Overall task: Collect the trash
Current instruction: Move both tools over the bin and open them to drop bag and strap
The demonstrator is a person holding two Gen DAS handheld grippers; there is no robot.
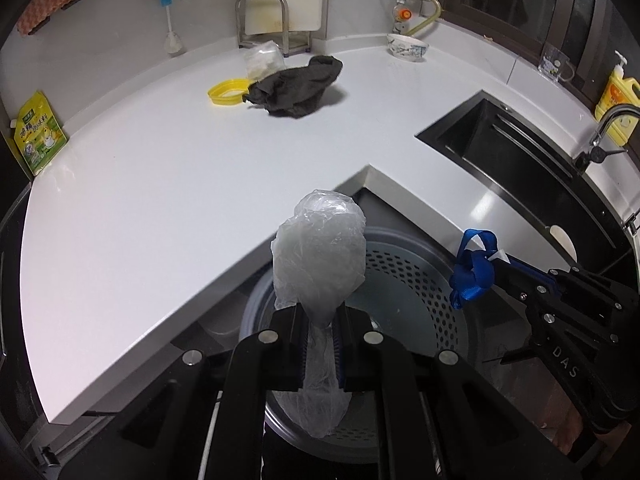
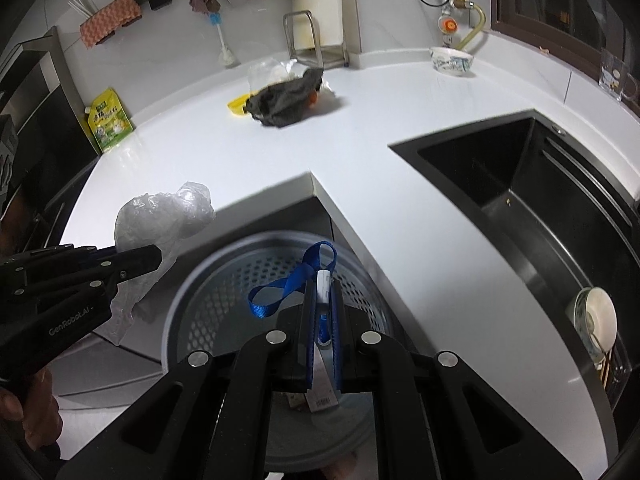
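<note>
My left gripper (image 1: 320, 344) is shut on a crumpled clear plastic bag (image 1: 320, 256) and holds it above a round perforated grey bin (image 1: 404, 280) below the counter corner. My right gripper (image 2: 322, 320) is shut on a blue ribbon with a white tag (image 2: 292, 284) over the same bin (image 2: 224, 280). The right gripper and ribbon (image 1: 472, 272) show at the right of the left wrist view. The left gripper and bag (image 2: 160, 216) show at the left of the right wrist view. On the white counter (image 1: 160, 168) lie a dark cloth (image 1: 296, 88), a yellow lid (image 1: 226, 91) and a clear bag (image 1: 262, 56).
A black sink (image 2: 520, 184) is set in the counter at the right, with a bowl (image 2: 596, 320) inside. A patterned bowl (image 1: 407, 46), a metal rack (image 1: 262, 20), a green pouch (image 1: 38, 132), a yellow soap bottle (image 1: 618, 100) and a tap (image 1: 612, 124) stand around the counter's edges.
</note>
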